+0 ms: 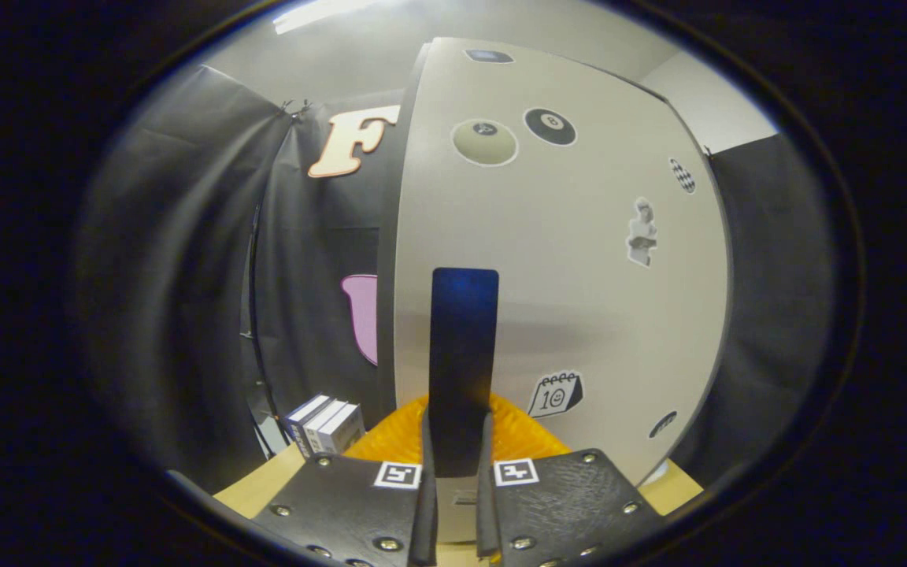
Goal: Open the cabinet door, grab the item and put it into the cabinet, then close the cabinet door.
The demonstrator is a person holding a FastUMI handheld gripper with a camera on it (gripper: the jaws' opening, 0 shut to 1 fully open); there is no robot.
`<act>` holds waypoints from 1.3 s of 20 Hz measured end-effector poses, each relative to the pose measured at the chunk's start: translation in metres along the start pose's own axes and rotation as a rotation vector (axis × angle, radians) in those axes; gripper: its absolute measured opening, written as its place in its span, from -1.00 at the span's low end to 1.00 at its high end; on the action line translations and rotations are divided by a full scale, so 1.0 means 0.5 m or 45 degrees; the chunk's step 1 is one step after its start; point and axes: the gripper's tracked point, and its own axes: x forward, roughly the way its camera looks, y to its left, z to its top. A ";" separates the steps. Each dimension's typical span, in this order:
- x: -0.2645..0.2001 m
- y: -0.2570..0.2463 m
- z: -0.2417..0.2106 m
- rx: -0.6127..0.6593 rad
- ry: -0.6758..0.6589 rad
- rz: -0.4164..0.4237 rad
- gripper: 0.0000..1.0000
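A pale cabinet door (pixel 579 299) with several stickers stands close ahead of me. Its dark upright bar handle (pixel 464 339) runs down between my fingers. My gripper (pixel 457 441) is shut on the lower end of that handle, one finger pressing on each side. I cannot tell whether the door is flush or slightly swung out; a dark edge (pixel 387 315) shows along its left side. A few small white and dark boxes (pixel 324 425) stand upright on the wooden tabletop (pixel 264 488), left of the cabinet and beyond my left finger.
Black cloth walls (pixel 186 276) hang to the left of and behind the cabinet, and more cloth (pixel 776 299) hangs to its right. The wooden tabletop shows again at the cabinet's right foot (pixel 670 488).
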 end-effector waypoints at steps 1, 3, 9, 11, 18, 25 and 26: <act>-0.010 -0.002 0.000 0.009 0.005 -0.008 -0.62; -0.030 -0.007 0.001 0.016 0.005 -0.027 -0.62; -0.102 -0.041 0.014 0.053 0.003 -0.103 -0.62; -0.125 -0.053 0.015 0.058 0.004 -0.135 -0.62; -0.198 -0.110 0.013 0.098 0.027 -0.268 -0.63; -0.276 -0.192 0.003 0.123 0.048 -0.409 -0.63; -0.286 -0.206 0.004 0.129 0.054 -0.433 -0.63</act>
